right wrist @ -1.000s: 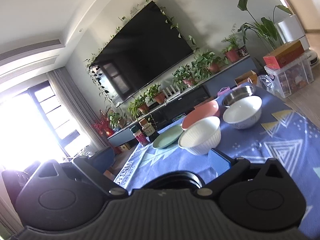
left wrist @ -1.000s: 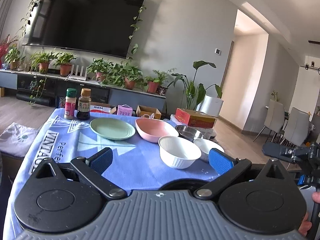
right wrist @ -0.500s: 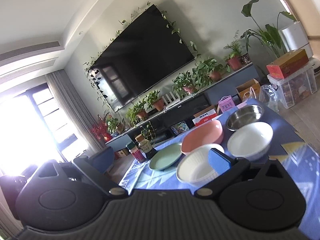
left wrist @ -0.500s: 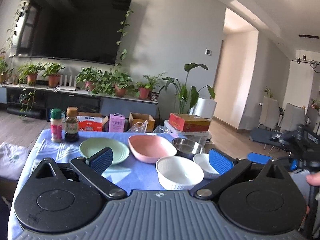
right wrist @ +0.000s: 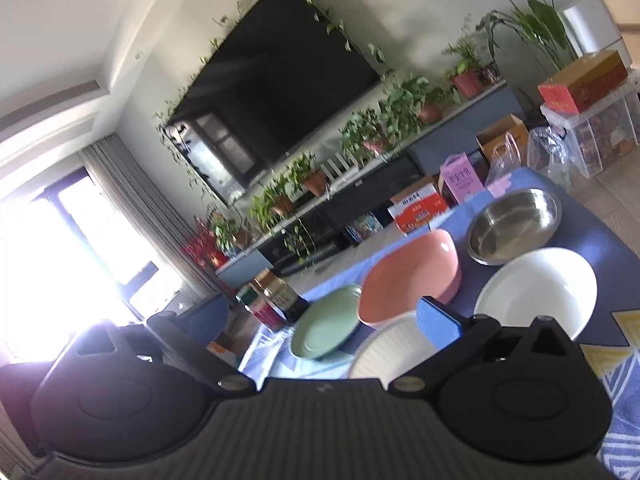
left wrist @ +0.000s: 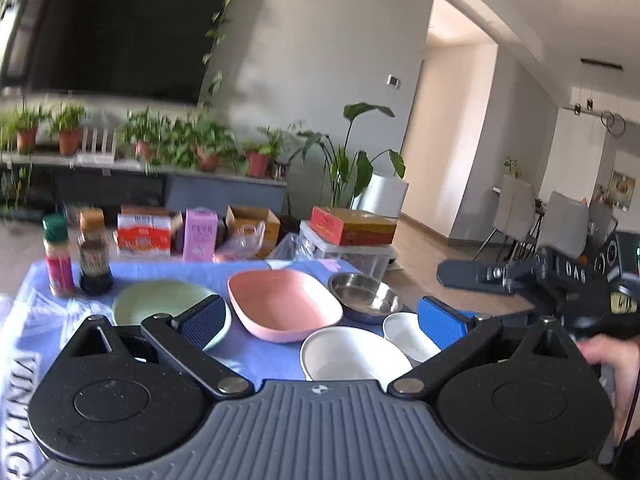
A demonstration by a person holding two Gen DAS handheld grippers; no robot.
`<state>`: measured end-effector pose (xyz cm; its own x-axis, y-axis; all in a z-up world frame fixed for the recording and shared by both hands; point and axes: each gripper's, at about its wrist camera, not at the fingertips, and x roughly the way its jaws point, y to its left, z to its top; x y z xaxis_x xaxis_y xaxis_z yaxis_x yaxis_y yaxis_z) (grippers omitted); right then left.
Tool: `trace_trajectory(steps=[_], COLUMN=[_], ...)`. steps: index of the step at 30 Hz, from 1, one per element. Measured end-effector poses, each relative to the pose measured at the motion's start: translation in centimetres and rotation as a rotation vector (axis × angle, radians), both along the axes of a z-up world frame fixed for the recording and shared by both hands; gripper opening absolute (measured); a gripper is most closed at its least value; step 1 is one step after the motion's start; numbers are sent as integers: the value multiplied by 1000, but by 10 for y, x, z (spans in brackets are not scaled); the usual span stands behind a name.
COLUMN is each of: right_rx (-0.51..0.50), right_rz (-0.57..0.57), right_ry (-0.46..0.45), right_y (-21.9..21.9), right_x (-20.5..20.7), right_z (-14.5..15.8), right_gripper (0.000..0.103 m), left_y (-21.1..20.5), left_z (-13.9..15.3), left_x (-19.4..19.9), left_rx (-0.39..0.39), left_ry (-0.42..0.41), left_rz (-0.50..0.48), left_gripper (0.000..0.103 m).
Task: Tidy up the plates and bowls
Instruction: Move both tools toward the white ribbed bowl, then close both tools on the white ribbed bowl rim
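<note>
Five dishes stand on a table under a blue cloth (left wrist: 192, 272). From left to right they are a green plate (left wrist: 160, 304), a pink bowl (left wrist: 284, 304) and a steel bowl (left wrist: 366, 298). A ribbed white bowl (left wrist: 352, 354) and a smaller white bowl (left wrist: 404, 332) sit nearer me. My left gripper (left wrist: 322, 320) hangs open above the near edge, holding nothing. The right wrist view shows the green plate (right wrist: 324, 328), pink bowl (right wrist: 412, 280), steel bowl (right wrist: 514, 230), a smooth white bowl (right wrist: 536, 292) and the ribbed bowl (right wrist: 396, 348). My right gripper (right wrist: 308, 332) is open and empty, its left finger in shadow.
Two seasoning bottles (left wrist: 76, 256) stand at the cloth's far left corner, next to the green plate. Cartons and a red box on a clear bin (left wrist: 352, 224) lie beyond the table. A person's hand (left wrist: 612, 360) holds the other gripper at the right.
Both views have shifted so the dishes sit lower and nearer the gripper bodies, which now partly hide the ribbed bowl. Both grippers stay open; no dish has moved.
</note>
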<state>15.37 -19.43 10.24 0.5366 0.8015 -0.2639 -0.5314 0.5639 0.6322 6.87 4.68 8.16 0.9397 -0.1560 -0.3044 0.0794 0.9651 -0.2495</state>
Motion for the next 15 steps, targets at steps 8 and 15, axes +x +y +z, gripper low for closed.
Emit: trace_trajectory(steps=[8, 15], right_rx=[-29, -41], right_rz=[1, -20], right_ry=[66, 115], right_y=[-1, -2], right_x=[11, 14], right_z=[-15, -23], right_gripper=[103, 103], left_y=[1, 7], left_z=[-14, -28], left_x=[30, 51], left_rx=[9, -81], left_ry=[66, 138], left_rz=[-15, -37], left_gripper=[103, 93])
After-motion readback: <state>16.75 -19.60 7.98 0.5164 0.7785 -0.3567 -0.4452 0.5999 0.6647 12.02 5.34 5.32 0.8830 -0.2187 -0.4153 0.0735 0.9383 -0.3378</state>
